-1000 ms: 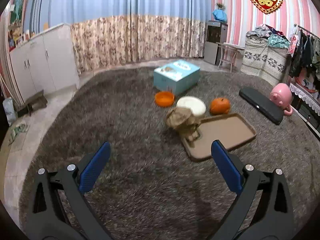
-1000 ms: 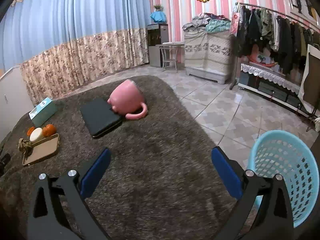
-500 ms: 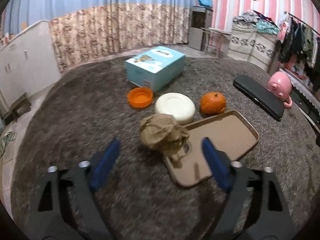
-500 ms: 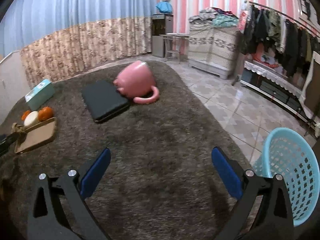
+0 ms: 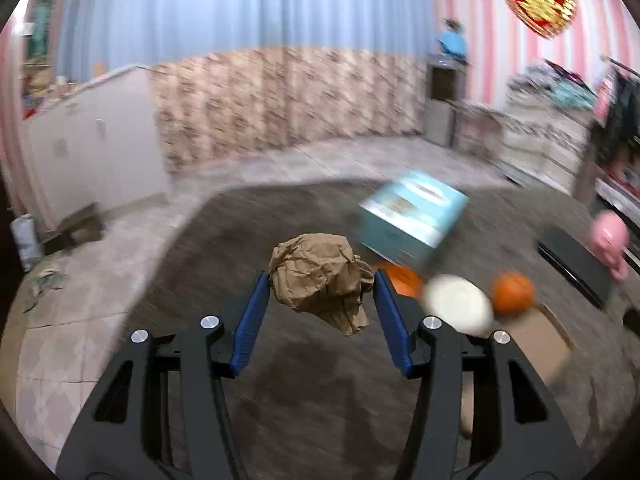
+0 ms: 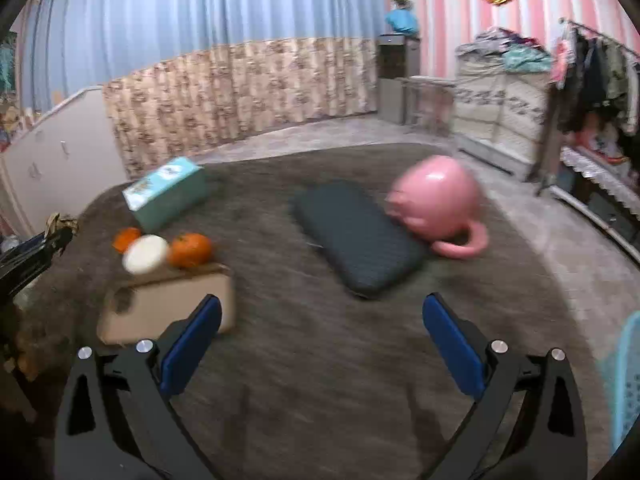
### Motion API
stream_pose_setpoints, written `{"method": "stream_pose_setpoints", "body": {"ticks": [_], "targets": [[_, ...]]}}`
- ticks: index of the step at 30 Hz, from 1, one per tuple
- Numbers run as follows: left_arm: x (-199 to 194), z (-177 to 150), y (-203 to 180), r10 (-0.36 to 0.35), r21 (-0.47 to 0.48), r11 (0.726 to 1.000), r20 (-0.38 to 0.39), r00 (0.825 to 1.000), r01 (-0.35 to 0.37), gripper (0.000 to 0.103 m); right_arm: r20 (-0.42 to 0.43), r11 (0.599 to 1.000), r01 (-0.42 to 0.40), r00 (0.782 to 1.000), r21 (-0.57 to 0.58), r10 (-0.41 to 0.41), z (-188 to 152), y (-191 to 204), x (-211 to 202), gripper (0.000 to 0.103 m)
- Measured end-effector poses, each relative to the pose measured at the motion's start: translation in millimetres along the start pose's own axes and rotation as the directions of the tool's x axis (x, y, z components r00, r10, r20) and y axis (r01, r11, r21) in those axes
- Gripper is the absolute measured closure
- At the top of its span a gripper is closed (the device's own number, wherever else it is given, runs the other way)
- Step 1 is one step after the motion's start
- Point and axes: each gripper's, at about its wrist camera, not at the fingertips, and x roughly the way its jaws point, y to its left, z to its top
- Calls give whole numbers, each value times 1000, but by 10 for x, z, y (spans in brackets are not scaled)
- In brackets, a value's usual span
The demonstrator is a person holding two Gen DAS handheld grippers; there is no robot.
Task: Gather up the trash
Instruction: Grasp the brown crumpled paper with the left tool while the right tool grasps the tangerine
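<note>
Your left tool [image 5: 318, 284] is closing on the crumpled paper [image 5: 320, 282], which sits between its blue pads [image 5: 256, 316], touching both and lifted above the dark rug [image 5: 304, 376]. Behind it lie a blue box [image 5: 412, 216], an orange bowl [image 5: 402, 280], a white dish [image 5: 458, 304] and an orange [image 5: 513, 292]. Your right tool [image 6: 320, 336] stands wide with nothing in it, over the rug beside the brown tray [image 6: 168, 304]. The basket [image 6: 626, 380] is at its right edge.
</note>
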Motion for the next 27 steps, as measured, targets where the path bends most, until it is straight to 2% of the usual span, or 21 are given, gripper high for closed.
{"method": "stream_pose_setpoints", "body": {"ticks": [2,5,8,14,16,19,24,27], "targets": [[58,-6,201,49,-44,998,10,999,-48,51,-8,999,-20,1000,-41,20,58,202,142,5],[158,-116,392,66,-118,991,-16,998,-67,51,-27,995,-33,999,-99,30,110,466,369,6],[316,-157,540,58,-179,981,-81,995,-71,51,-58,990,-72,996,-125,65,168,678,565,17],[386,-170,518,59,-173,982,-94,994,-75,51,-134,982,-134,984,-129,117,200,919,973,37],[386,-163,482,57,-160,985,-88,994,-71,51,-160,979,-150,979,-139,128,191,975,1061,54],[366,-187,476,52,-151,986,-85,995,-64,51,-136,978,-174,978,-115,158,195,929,993,66],[370,-190,469,47,-151,987,-81,996,-59,50,-37,988,-150,988,-46,149,194,592,548,68],[369,-190,461,49,-145,988,-81,996,-60,51,0,993,-116,993,-30,116,151,339,212,68]]}}
